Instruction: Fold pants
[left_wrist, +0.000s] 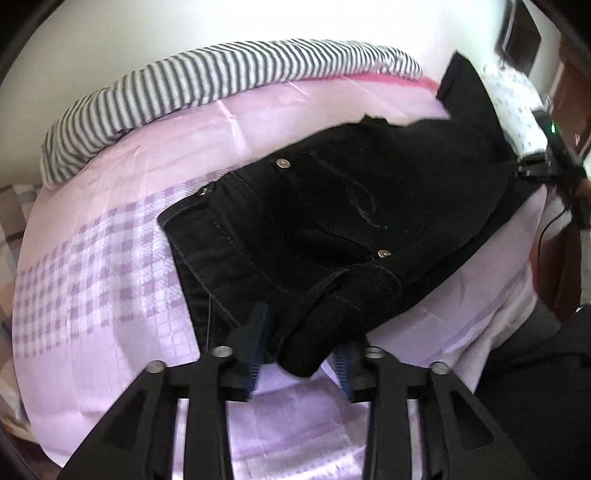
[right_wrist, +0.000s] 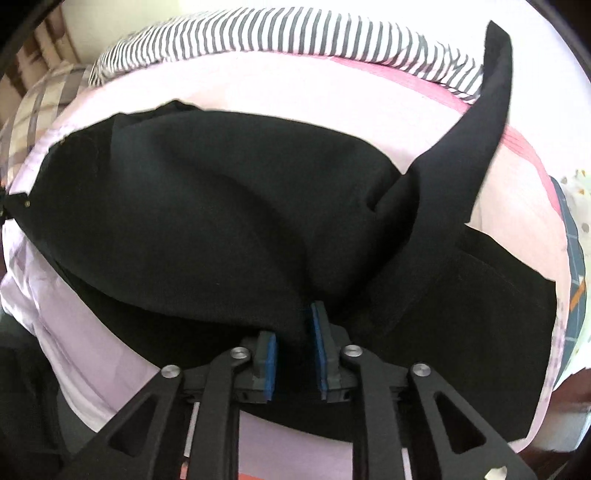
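Black pants (left_wrist: 332, 206) on lilac bedspread (left_wrist: 110, 258); left gripper (left_wrist: 299, 354), right gripper (right_wrist: 293, 347) jaws released, cloth between.

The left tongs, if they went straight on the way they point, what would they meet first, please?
Most likely the black pants: a bunched fold already sits between the left tongs, with the lilac bedcover probably beneath.

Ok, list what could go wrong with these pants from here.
1. The left gripper stands open around a bunched waistband roll of the black pants; the roll may spring loose once it backs off.
2. The right gripper has a fabric ridge between its blue pads; pulling away could drag it.
3. A strip of the pants lies skewed toward the striped bedding, so the fold may end uneven.
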